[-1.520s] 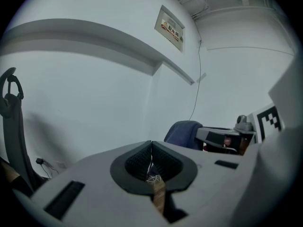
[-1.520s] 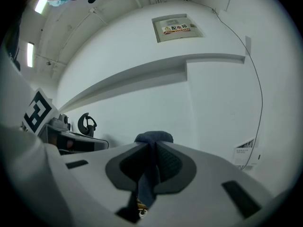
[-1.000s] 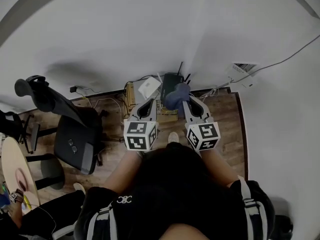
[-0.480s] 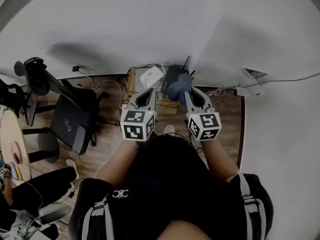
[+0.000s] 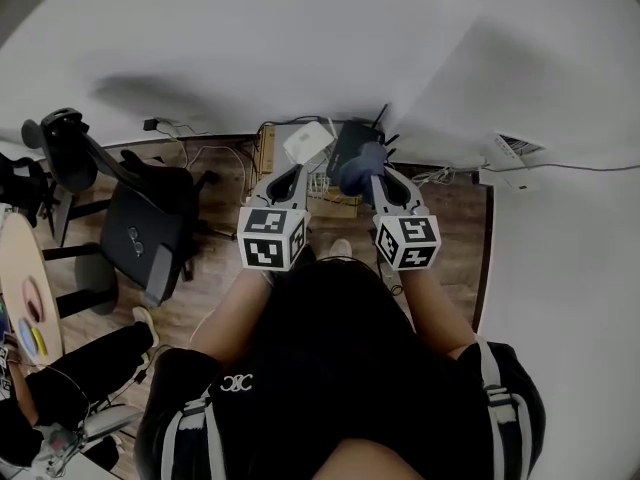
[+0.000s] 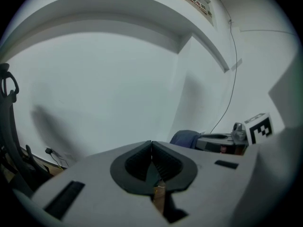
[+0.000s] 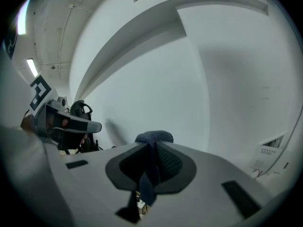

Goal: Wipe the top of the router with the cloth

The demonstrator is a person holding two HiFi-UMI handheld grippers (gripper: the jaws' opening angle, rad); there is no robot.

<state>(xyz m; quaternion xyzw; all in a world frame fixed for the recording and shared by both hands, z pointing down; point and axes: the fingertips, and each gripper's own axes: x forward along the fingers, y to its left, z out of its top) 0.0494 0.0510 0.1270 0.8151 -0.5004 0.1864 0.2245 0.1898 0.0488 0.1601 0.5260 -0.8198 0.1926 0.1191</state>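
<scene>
A black router (image 5: 349,140) with thin antennas stands on a low wooden stand (image 5: 263,153) by the white wall. My right gripper (image 5: 374,172) is shut on a dark blue cloth (image 5: 362,169), which bulges past the jaw tips just in front of the router. In the right gripper view the cloth (image 7: 152,138) sticks up between the closed jaws of the right gripper (image 7: 152,148). My left gripper (image 5: 290,175) is shut with nothing in it, level with the right one and just left of the router. In the left gripper view its jaws (image 6: 151,148) meet, and the cloth (image 6: 185,138) shows to the right.
A white box (image 5: 307,142) lies on the stand left of the router, with cables (image 5: 205,151) trailing along the wall. A black office chair (image 5: 130,230) stands at the left. A white power strip (image 5: 505,176) and cord run along the right wall. The floor is wood.
Both grippers have moved forward toward the wall, and the cloth now sits closer to the router. The view has shifted slightly forward.
</scene>
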